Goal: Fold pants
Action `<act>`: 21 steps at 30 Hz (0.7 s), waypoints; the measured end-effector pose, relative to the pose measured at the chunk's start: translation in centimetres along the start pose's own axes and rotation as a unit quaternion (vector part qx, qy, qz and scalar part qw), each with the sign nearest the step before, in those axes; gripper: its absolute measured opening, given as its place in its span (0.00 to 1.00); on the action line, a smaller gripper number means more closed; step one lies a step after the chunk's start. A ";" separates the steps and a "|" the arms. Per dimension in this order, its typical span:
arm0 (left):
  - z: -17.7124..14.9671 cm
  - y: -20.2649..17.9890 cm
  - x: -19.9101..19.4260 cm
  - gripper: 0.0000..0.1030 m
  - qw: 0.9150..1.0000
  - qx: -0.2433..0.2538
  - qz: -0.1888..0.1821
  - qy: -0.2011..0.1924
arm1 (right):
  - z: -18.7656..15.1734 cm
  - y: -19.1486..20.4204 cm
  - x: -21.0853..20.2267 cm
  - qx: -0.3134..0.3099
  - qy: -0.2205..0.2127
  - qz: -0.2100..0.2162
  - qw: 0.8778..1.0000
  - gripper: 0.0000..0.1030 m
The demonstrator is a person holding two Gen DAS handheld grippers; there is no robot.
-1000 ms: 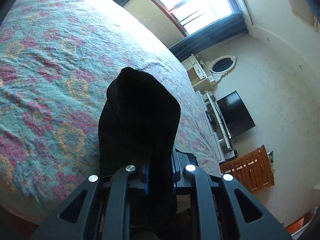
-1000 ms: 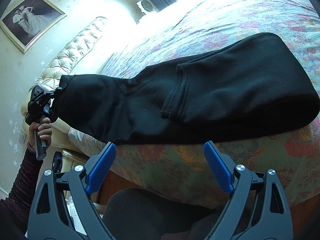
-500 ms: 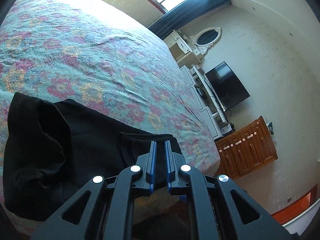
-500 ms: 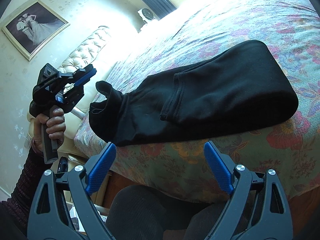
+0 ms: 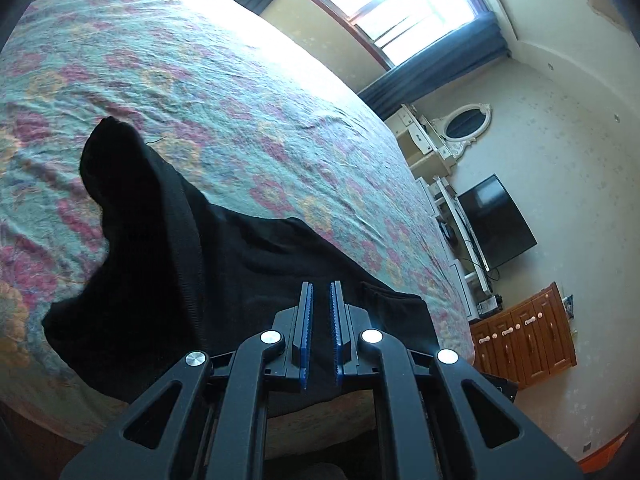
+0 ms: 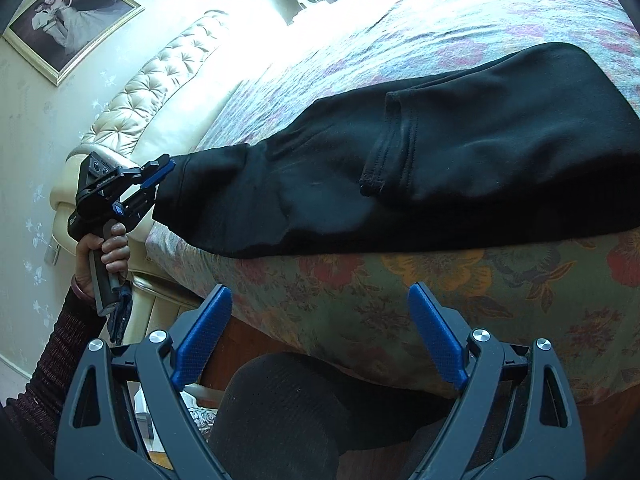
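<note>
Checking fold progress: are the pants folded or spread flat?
Partly folded: the black pants lie on the bed with one layer doubled over, its hem showing across the middle.

Left gripper (image 5: 320, 292) pinched nearly closed, empty; right gripper (image 6: 320, 304) spread wide, empty.
Left: blue pads (image 5: 306, 312) parallel with a thin slit between them, nothing in it; tool angled downward. From the right wrist view it sits at far left, its hand (image 6: 106, 254) wrapped round the handle, dark knit sleeve (image 6: 48, 364) below. Right: fingers (image 6: 202, 334) splayed in a broad V, tilted downward, a dark-clad knee (image 6: 296, 408) beneath them.
</note>
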State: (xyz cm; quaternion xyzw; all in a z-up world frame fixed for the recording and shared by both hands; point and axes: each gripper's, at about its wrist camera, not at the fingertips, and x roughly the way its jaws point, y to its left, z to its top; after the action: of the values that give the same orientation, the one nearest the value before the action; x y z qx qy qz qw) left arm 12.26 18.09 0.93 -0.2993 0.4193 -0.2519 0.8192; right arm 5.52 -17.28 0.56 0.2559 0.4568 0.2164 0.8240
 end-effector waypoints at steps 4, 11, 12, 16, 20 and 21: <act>-0.1 6.1 -2.3 0.34 0.999 -0.049 0.020 -0.003 | -0.1 0.7 1.5 -0.008 0.020 -0.003 1.000 0.87; 0.6 14.4 -5.9 0.65 0.989 -0.123 0.077 -0.024 | 0.1 1.1 3.3 -0.006 0.040 -0.009 0.999 0.87; 0.6 15.2 -6.0 0.65 0.988 -0.129 0.080 -0.020 | 0.1 1.0 3.7 -0.004 0.043 -0.010 0.999 0.87; 0.8 17.3 -5.0 0.65 0.985 -0.131 0.110 0.012 | -0.1 0.9 4.8 -0.002 0.056 -0.013 0.998 0.87; 1.1 17.8 -3.7 0.71 0.987 -0.124 0.102 0.018 | -0.2 1.0 5.4 -0.002 0.067 -0.011 0.998 0.87; 1.3 17.8 -3.6 0.72 0.988 -0.125 0.095 0.014 | -0.2 1.0 5.4 -0.002 0.068 -0.010 0.998 0.87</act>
State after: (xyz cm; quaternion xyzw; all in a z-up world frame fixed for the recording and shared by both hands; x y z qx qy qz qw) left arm 14.38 33.20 -9.06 -0.3547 0.4853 -0.1228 0.7896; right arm 7.86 -13.24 -2.40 0.2346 0.5140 0.2257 0.7937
